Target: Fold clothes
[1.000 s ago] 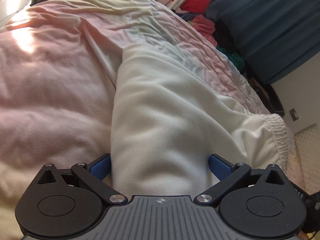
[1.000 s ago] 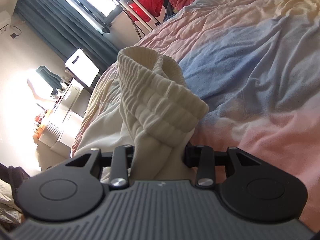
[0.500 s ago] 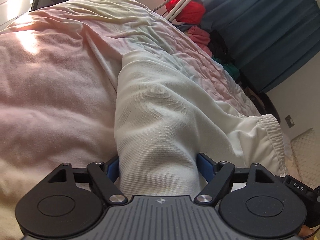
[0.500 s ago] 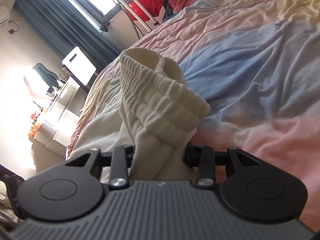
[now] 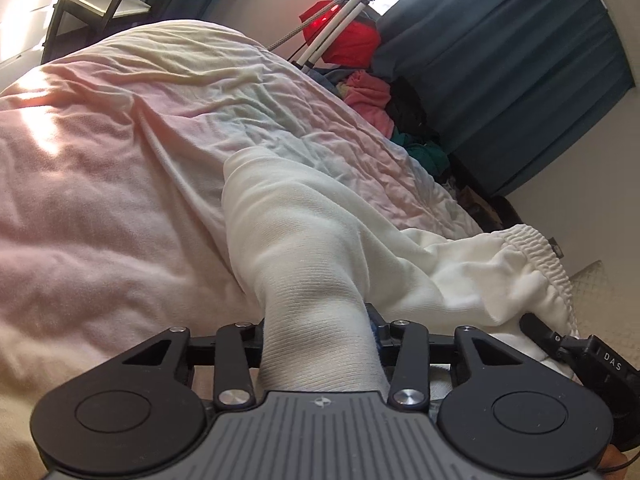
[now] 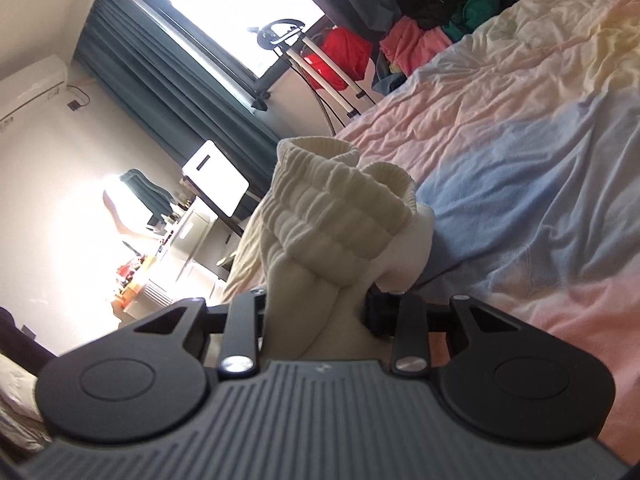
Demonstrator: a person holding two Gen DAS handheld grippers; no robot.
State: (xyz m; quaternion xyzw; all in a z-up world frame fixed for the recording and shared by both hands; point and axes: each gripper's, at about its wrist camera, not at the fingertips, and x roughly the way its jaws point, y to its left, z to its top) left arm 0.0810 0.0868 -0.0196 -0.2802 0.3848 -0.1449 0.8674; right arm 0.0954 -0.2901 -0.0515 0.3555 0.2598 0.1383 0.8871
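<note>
Garment: white trousers [image 5: 320, 248] are stretched over the bedspread [image 5: 100, 200], the ribbed waistband [image 6: 340, 204] raised.
Left gripper [image 5: 318, 330]: fingers are pinched on a bunched leg.
Right gripper [image 6: 316, 312]: fingers are clamped below the waistband.

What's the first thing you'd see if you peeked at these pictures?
The cream-white sweatpants stretched over the pastel pink-and-blue bedspread, pinched in both grippers: the left gripper clamps the smooth fabric, the right gripper clamps the ribbed waistband. Next, the bright red cloth by the window beyond the bed.
</note>
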